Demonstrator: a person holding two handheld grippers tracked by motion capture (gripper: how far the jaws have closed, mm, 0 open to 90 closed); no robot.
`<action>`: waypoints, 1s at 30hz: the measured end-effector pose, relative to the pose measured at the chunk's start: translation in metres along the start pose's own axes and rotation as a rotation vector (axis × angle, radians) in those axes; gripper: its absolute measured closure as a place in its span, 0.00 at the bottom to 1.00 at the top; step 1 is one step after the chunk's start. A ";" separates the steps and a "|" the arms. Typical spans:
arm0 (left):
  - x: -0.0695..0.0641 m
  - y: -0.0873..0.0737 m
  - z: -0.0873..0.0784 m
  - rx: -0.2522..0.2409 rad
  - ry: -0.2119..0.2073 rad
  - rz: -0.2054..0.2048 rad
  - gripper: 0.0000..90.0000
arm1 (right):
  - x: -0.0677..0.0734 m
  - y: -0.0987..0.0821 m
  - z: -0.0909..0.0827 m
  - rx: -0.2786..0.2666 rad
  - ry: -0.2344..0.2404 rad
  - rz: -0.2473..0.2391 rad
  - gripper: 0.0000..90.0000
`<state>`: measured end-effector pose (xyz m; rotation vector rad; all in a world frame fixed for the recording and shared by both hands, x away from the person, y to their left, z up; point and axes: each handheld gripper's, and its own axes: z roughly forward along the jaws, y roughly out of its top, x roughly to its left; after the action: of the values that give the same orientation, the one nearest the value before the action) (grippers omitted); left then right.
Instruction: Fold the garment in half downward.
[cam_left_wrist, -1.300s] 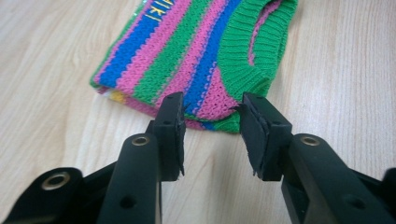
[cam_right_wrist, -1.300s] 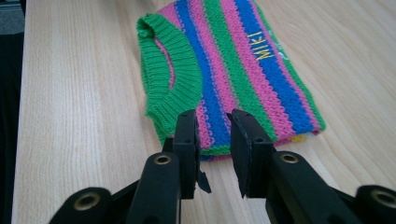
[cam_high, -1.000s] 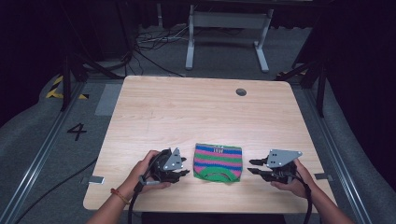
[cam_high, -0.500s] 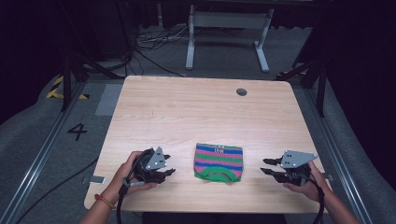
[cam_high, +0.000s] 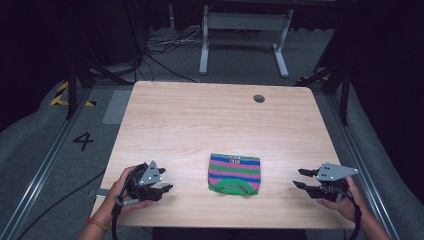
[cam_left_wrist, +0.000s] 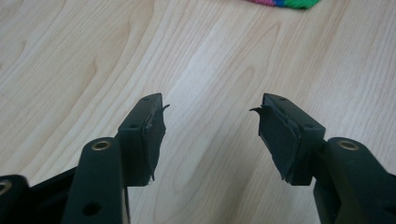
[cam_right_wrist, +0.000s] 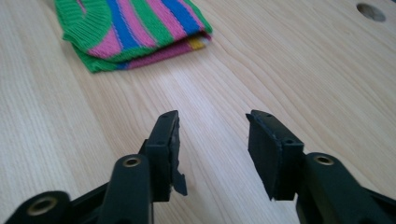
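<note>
Near the front edge of the bench (cam_high: 200, 120), dead centre between my two hands, lies a folded knit garment (cam_high: 234, 173). I'm seeing stripes of blue, pink and green running across it, a solid green ribbed band curving along its near edge, and a small label at the middle of its far edge. From the right gripper view the garment (cam_right_wrist: 135, 32) shows its layers stacked flat, with a sliver of yellow peeking out at the folded corner. It lies flat on the pale wood, touching nothing else.

On my left, the left tongs (cam_high: 166, 188) sit low over the bench, well apart from the garment, tips pointing toward it. Looking along them in the left gripper view, the left tongs (cam_left_wrist: 211, 122) are spread wide, bare wood between the pads, just a strip of the garment (cam_left_wrist: 285, 3) at the top edge.

On my right, the right tongs (cam_high: 300, 178) hover near the bench's right side, also aimed at the garment. Those right tongs (cam_right_wrist: 212, 135) are spread too, nothing between them. A round hole (cam_high: 258, 98) marks the bench's far side.
</note>
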<state>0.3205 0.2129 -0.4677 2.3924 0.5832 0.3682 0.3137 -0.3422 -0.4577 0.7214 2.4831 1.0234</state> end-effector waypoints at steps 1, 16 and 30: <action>0.001 -0.003 -0.001 0.006 0.001 -0.006 0.44 | -0.001 -0.003 -0.001 0.003 -0.005 0.006 0.57; 0.015 -0.044 -0.013 0.008 0.008 -0.133 0.37 | -0.014 -0.042 -0.009 0.041 -0.081 0.127 0.38; 0.023 -0.072 -0.018 -0.019 0.006 -0.246 0.31 | -0.016 -0.070 -0.014 0.055 -0.089 0.225 0.31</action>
<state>0.3099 0.2840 -0.4982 2.2682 0.8618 0.2719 0.2977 -0.4015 -0.4972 1.0594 2.4018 0.9768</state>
